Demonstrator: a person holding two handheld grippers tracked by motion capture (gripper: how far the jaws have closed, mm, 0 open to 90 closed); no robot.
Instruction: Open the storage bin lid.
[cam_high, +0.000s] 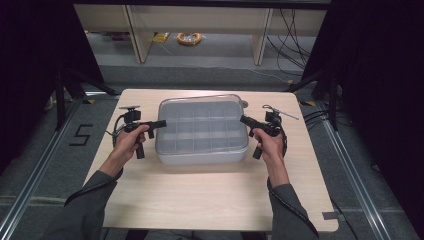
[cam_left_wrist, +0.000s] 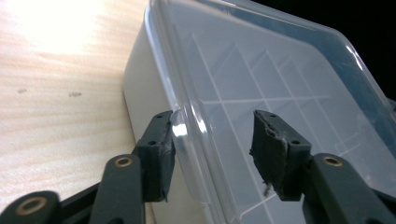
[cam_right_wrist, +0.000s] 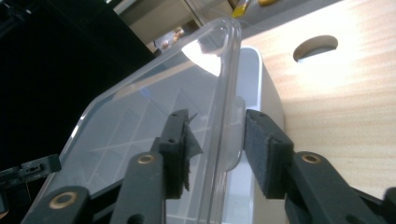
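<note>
Left gripper (cam_high: 161, 123) and right gripper (cam_high: 243, 119): black pistol-shaped hand tools, each with a downward grip and a black cable (cam_high: 116, 131) looping from the rear. The left carries a small grey plate (cam_high: 129, 107) at 12 o'clock; the right, a thin grey rod (cam_high: 286, 114) toward 2 o'clock. Jaws: black bars with brass-ringed pivot holes, small screws, and worn dark rubber pads (cam_left_wrist: 273, 156). Sleeves (cam_high: 82, 210): grey-green, to the wrist.
</note>
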